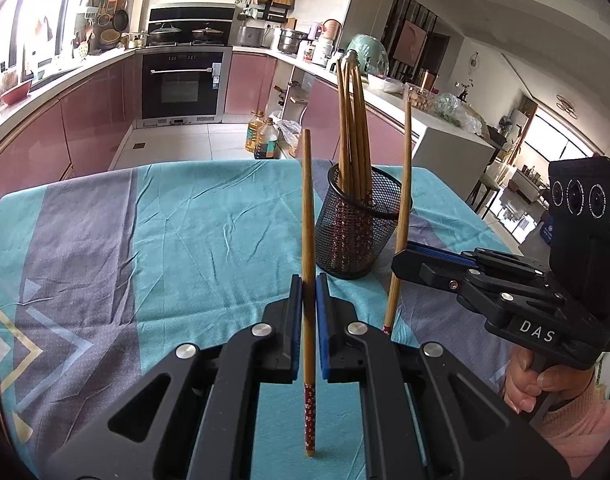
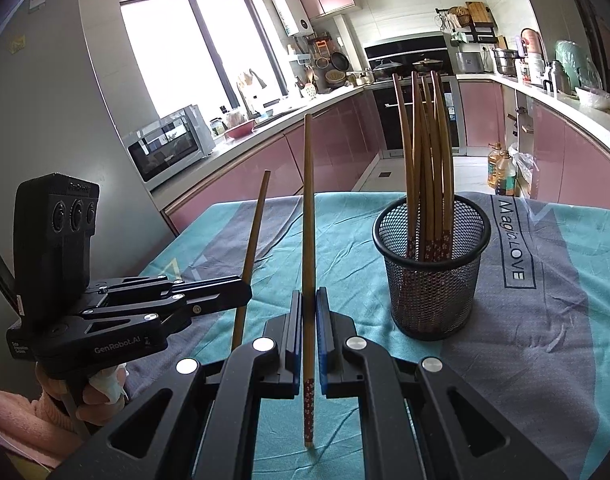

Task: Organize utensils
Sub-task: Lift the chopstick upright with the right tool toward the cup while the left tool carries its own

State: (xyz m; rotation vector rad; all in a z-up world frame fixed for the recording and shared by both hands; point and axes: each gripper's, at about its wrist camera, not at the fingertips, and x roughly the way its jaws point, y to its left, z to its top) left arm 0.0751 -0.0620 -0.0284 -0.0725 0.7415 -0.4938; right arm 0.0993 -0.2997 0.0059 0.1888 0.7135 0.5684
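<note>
Each claw gripped one upright chopstick: left claw, its chopstick; right claw, its chopstick. The mesh cup stood near the surface's far edge; bare cloth lay leftward. The lower chopstick ends blurred behind mesh.

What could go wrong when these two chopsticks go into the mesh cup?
1. The mesh cup is light and already crowded with chopsticks; a nudge could tip it.
2. The left hand-held gripper and right hand-held gripper each pinch one upright chopstick low on its shaft, so it may pivot or slip.
3. Both approaching together could collide.
</note>
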